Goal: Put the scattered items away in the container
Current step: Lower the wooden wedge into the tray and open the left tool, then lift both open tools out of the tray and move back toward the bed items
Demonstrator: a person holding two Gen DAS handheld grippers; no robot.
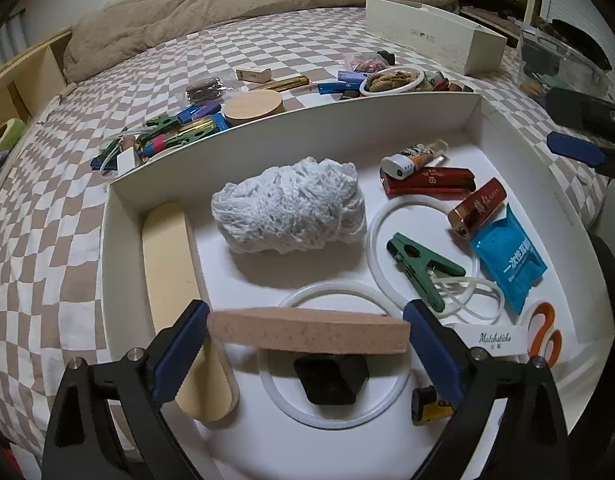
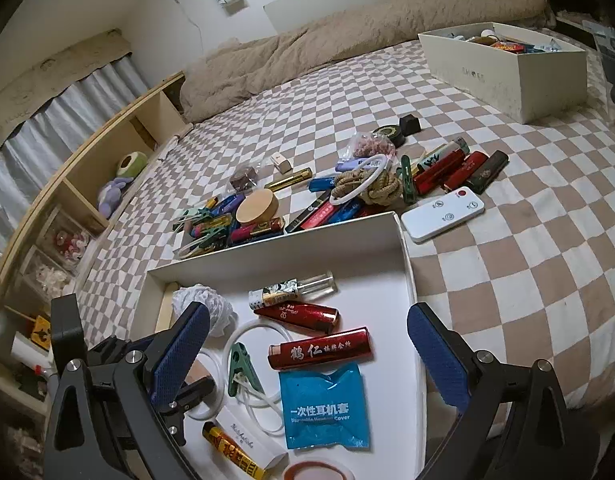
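The left tongs (image 1: 307, 336) are spanning a cork block (image 1: 307, 330) over the white box (image 1: 347, 120), pads barely touching; let it drop flat; right tongs (image 2: 309, 356) are gaping empty.

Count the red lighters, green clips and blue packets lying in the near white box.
Red lighters: 2
Green clips: 1
Blue packets: 1
Total: 4
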